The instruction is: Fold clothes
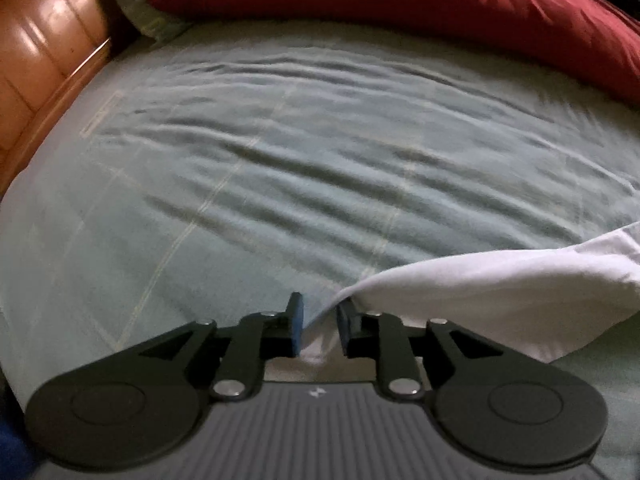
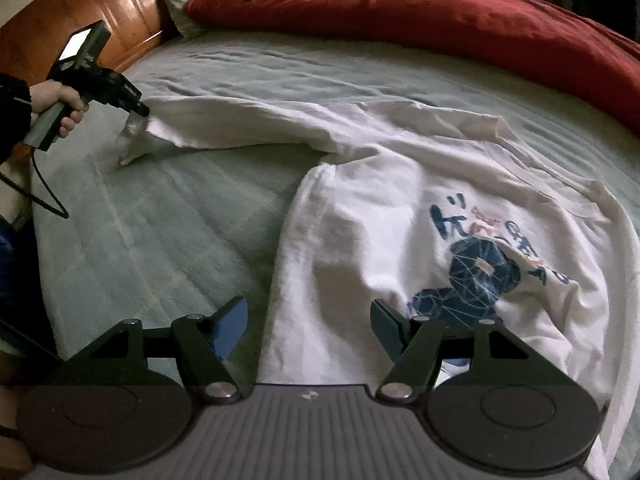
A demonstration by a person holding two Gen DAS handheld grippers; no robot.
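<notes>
We are barely started: the shirt [image 2: 420, 208] lies crumpled on the bed [image 2: 168, 232], unfolded. Our left tongs [image 1: 319, 326] clamp its sleeve; our right tongs [image 2: 308, 330] hang apart over its hem.

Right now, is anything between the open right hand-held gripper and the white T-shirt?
Nothing visible. The right hand-held gripper hangs open directly over the white printed cotton T-shirt on the grey-green bedsheet; the left hand-held gripper grips its sleeve.

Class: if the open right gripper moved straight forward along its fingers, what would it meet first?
Probably the white printed T-shirt: the right gripper hovers with its jaws apart straddling the shirt's near edge on the grey-green bedsheet, though depth is unclear.
</notes>
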